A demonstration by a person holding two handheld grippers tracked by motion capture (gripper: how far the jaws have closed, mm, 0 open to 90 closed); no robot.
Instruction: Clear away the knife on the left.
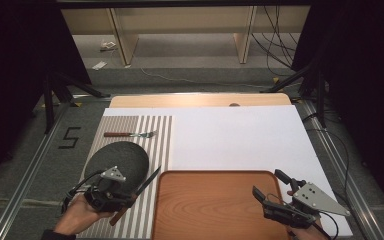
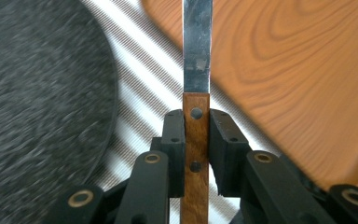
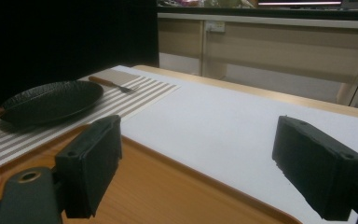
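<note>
Wood-handled and steel-bladed, a table knife (image 2: 196,140) is pinched by its brown handle between the two black fingers (image 2: 175,140) of the left gripper (image 1: 111,192), the pads pressing on either side of the handle near its two rivets. In the left gripper view the blade runs straight up and away from the fingers, crossing a strip of the striped placemat (image 2: 140,79) with the edge of a wooden tray (image 2: 298,84) to its right and a dark speckled plate (image 2: 37,116) to its left. In the high view the knife (image 1: 141,190) sits at the near left of the table (image 1: 240,135), held slantwise over the gap between plate and tray, its tip pointing toward the tray's far left corner. The person's left hand (image 1: 77,216) grips the gripper from below the plate (image 1: 117,160). The plate lies on the grey-and-white striped placemat (image 1: 155,145); farther back on the same mat lies a fork (image 1: 130,134) with a brown handle, well apart from the knife. The rectangular wooden tray (image 1: 215,205) sits just right of the placemat at the near edge. At the tray's right edge the right gripper (image 1: 270,187) has its fingers (image 3: 91,163) spread wide apart with nothing between them, hovering over the tray (image 3: 158,186) and pointing leftward across the white table (image 3: 223,126).
</note>
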